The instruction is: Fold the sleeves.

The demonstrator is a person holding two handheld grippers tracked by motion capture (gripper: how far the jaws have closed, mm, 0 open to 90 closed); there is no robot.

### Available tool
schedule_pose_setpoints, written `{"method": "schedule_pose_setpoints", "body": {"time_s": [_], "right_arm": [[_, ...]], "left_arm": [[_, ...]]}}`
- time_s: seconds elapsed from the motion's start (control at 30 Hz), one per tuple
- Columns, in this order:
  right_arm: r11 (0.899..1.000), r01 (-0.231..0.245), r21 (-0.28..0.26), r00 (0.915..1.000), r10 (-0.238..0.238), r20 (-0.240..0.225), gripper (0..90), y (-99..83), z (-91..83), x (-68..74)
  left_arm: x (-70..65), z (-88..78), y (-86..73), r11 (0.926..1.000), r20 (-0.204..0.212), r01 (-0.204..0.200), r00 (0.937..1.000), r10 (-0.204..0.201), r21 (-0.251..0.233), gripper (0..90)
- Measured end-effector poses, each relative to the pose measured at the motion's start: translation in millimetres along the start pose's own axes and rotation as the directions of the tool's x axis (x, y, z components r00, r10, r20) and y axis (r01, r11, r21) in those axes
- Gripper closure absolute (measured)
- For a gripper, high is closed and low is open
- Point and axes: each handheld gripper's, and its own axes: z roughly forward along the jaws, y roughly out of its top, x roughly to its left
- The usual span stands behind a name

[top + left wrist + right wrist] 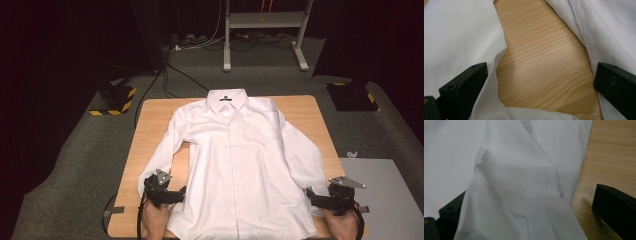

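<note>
A white buttoned shirt (pixel 240 160) lies flat, front up, on the wooden table (pixel 150 130), collar at the far edge and both sleeves down its sides. My left gripper (pixel 177 194) rests at the near left by the sleeve's end. Its jaws (pixel 540 68) stand open over bare wood, with the sleeve (pixel 454 37) draped against the left jaw and the shirt's side hem (pixel 609 30) by the right one. My right gripper (pixel 312 197) sits at the near right. It is open (pixel 529 200), and the other sleeve's cuff (pixel 541 220) lies loose between the jaws, covering part of the left jaw.
A grey board (pixel 380 195) adjoins the table's right near corner. Beyond the table, on the carpet, stand a white frame's legs (pixel 265 20), two black bases with yellow stripes (pixel 117 100) (pixel 352 97), and trailing cables (pixel 165 75).
</note>
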Motion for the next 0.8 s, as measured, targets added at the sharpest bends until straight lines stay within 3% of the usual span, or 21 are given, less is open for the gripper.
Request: {"method": "schedule_pose_setpoints", "body": {"time_s": [0.43, 0.8], "right_arm": [[1.000, 0.003, -0.005, 0.9999, -0.003, -0.015, 1.7, 0.4, 0.0, -1.0], [0.999, -0.037, -0.025, 0.9993, 0.037, -0.003, 5.9, -1.4, -3.2, -6.9]], "left_arm": [[2.0, 1.1, 0.4, 0.9999, 0.026, 0.014, 0.9996, -0.014, 0.009, 0.2], [2.7, 0.9, 0.2, 0.9996, 0.027, 0.023, 0.9994, -0.024, 0.014, 0.2]]}}
